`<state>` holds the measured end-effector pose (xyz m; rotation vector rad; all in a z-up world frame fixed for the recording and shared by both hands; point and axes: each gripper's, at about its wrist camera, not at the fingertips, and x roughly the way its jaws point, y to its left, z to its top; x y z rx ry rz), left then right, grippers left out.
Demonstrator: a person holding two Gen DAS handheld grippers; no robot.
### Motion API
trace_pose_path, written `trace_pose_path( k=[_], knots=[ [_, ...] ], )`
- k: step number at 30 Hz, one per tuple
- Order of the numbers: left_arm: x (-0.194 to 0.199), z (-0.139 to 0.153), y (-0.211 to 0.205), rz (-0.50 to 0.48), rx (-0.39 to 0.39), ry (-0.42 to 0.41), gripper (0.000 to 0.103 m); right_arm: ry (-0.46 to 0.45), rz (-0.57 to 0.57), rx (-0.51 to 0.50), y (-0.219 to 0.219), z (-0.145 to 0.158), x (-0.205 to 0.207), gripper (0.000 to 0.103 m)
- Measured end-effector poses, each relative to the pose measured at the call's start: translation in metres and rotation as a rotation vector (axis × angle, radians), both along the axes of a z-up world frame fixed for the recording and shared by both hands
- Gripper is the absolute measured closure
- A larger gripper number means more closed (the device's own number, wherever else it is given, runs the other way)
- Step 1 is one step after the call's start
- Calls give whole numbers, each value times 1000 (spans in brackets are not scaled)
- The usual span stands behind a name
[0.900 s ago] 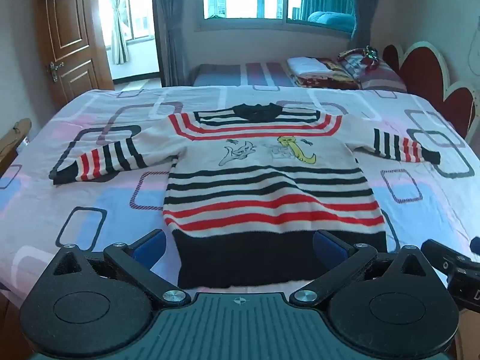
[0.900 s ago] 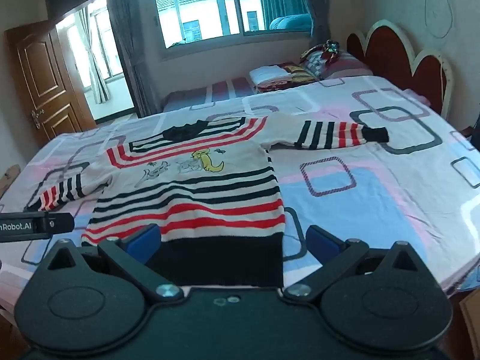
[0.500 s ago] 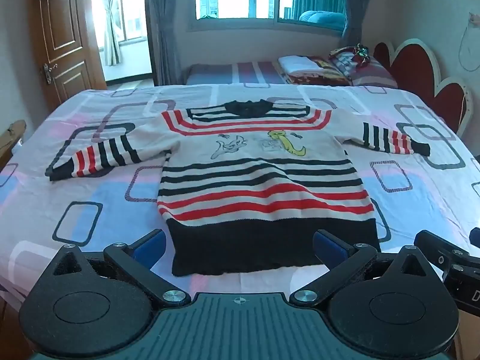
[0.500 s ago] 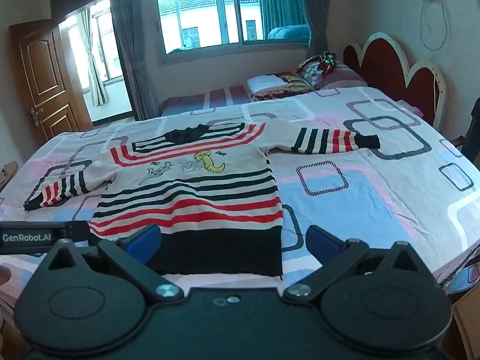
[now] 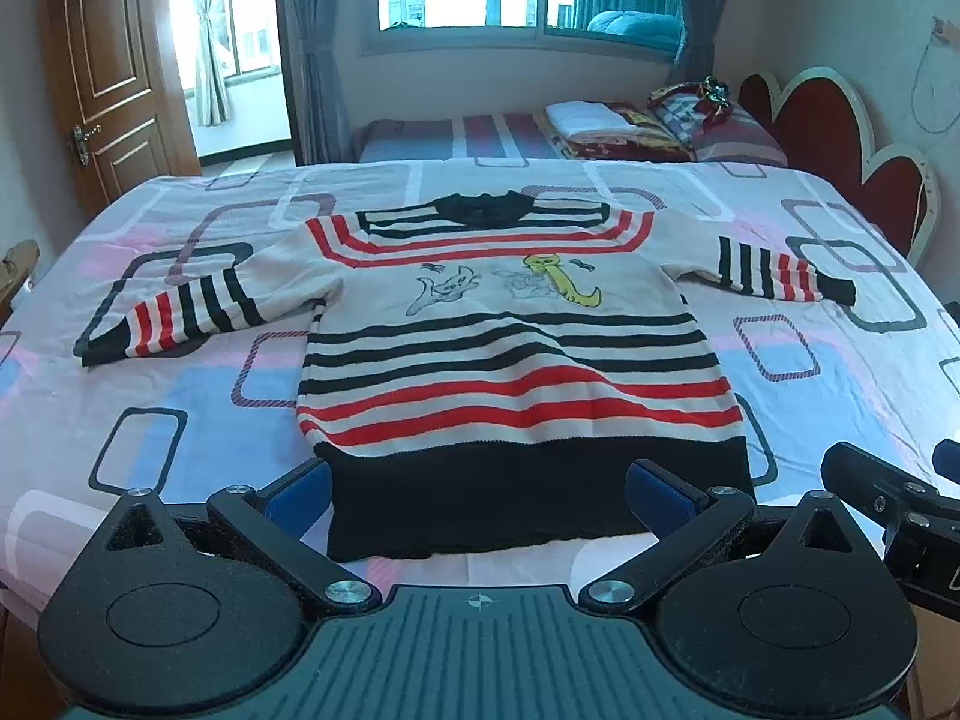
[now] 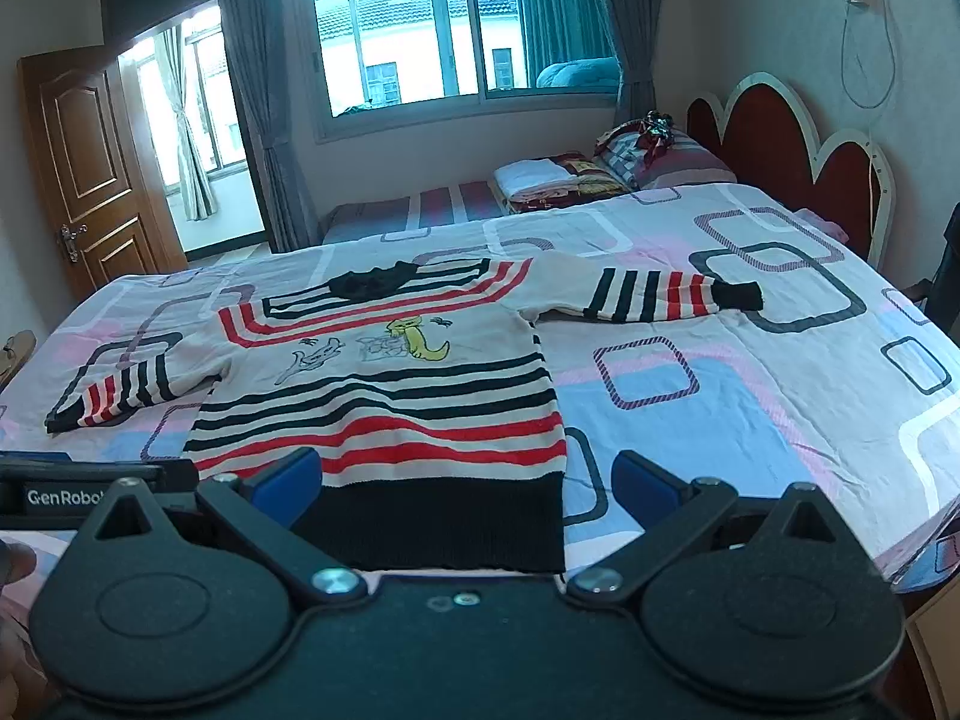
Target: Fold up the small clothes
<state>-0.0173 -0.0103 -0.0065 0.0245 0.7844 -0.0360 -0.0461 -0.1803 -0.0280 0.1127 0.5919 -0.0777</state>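
Note:
A small striped sweater, cream with black and red stripes, a black hem and cartoon figures on the chest, lies flat on the bed with both sleeves spread out. It also shows in the right wrist view. My left gripper is open and empty, held above the near bed edge in front of the black hem. My right gripper is open and empty, in front of the hem's right corner. The right gripper's body shows at the left view's right edge.
The bed has a pink, blue and white sheet with rectangle patterns. A red scalloped headboard stands at the right. Folded bedding and pillows lie at the far end. A wooden door is at the far left.
Both grippers have drawn back and risen from the sweater, so more of the bed and room shows. The sweater has not moved. Both stay open.

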Motion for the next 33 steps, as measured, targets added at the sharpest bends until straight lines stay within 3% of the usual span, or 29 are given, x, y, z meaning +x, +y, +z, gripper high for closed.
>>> trace_pose_path(
  k=[33],
  knots=[
    [6,-3,2,10,-8,9,0,10,10,8,5,-3,8,1]
  ],
)
